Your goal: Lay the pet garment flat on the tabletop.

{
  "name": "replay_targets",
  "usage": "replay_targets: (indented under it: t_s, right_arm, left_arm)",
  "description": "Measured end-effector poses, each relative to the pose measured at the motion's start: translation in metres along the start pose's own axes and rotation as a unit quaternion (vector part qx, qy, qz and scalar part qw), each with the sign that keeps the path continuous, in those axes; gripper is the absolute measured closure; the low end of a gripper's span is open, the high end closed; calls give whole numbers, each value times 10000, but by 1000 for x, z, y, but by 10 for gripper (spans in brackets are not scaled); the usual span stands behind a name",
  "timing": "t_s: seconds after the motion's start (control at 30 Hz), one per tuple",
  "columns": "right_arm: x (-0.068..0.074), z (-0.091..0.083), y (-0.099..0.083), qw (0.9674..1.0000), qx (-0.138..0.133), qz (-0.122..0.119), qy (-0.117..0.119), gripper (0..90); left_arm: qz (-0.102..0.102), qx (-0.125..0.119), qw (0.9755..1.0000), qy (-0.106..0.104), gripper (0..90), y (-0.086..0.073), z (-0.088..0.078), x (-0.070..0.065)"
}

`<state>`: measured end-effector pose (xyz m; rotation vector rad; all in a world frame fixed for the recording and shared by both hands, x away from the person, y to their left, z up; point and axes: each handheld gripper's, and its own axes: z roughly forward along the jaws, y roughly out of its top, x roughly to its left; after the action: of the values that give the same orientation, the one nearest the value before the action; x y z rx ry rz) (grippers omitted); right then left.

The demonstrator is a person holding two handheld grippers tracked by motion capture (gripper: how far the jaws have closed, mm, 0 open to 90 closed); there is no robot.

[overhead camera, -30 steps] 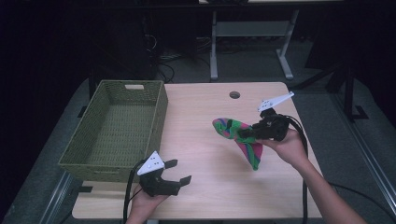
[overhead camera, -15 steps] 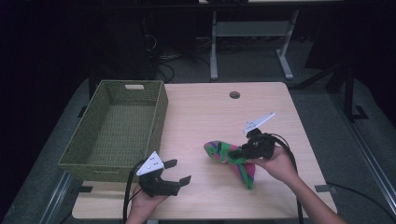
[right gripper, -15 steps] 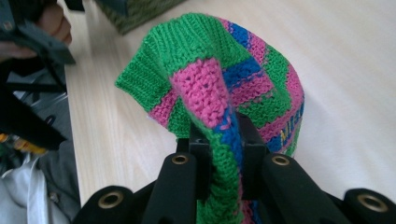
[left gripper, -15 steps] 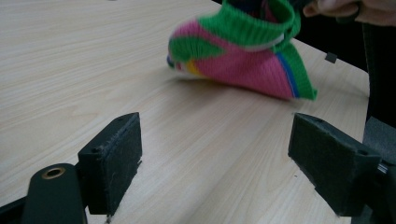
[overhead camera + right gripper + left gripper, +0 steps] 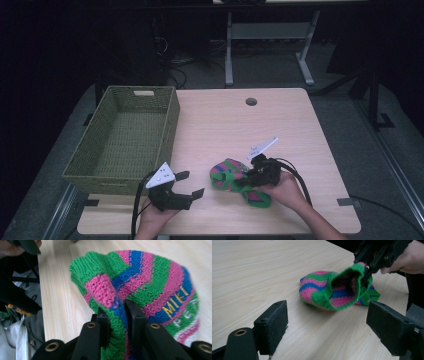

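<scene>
One pale wood-grain table (image 5: 300,140) bears a deep woven basket (image 5: 125,137) at its left edge, with bare board beyond the hat. Near the front edge lies a knitted hat (image 5: 230,175), striped green, pink and blue. The right gripper (image 5: 248,181), jaws just easing apart, pinches its ribbed rim (image 5: 117,312); the left gripper (image 5: 190,184) rests level nearby, jaws wide.

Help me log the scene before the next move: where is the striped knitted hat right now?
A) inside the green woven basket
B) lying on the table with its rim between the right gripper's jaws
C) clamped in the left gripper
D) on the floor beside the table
B: the striped knitted hat lies on the table, its green rim pinched between the jaws of the right gripper; the green woven basket holds nothing and the left gripper stands open, apart from the hat.
</scene>
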<state>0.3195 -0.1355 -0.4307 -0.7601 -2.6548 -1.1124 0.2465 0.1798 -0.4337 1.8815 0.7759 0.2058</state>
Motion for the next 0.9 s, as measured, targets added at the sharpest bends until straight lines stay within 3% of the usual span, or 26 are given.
replay_targets:
  t_s: [0.17,0.43,0.67,0.77,0.9]
  right_arm:
    - [6,14,-6,9995,288,-125,41,604]
    - [12,14,-8,9990,372,-194,179,419]
    - [19,8,-7,9985,423,-337,123,371]
    - [24,3,-2,9980,372,-513,53,369]
    - [28,0,2,9979,311,-557,130,368]
  left_arm:
    - [12,12,10000,-6,171,0,0,0]
    - [-1,11,10000,-4,171,0,0,0]
    - [1,6,10000,-16,171,0,1,-1]
    - [9,8,10000,-3,171,0,1,-1]
    - [9,13,10000,-8,171,0,1,0]
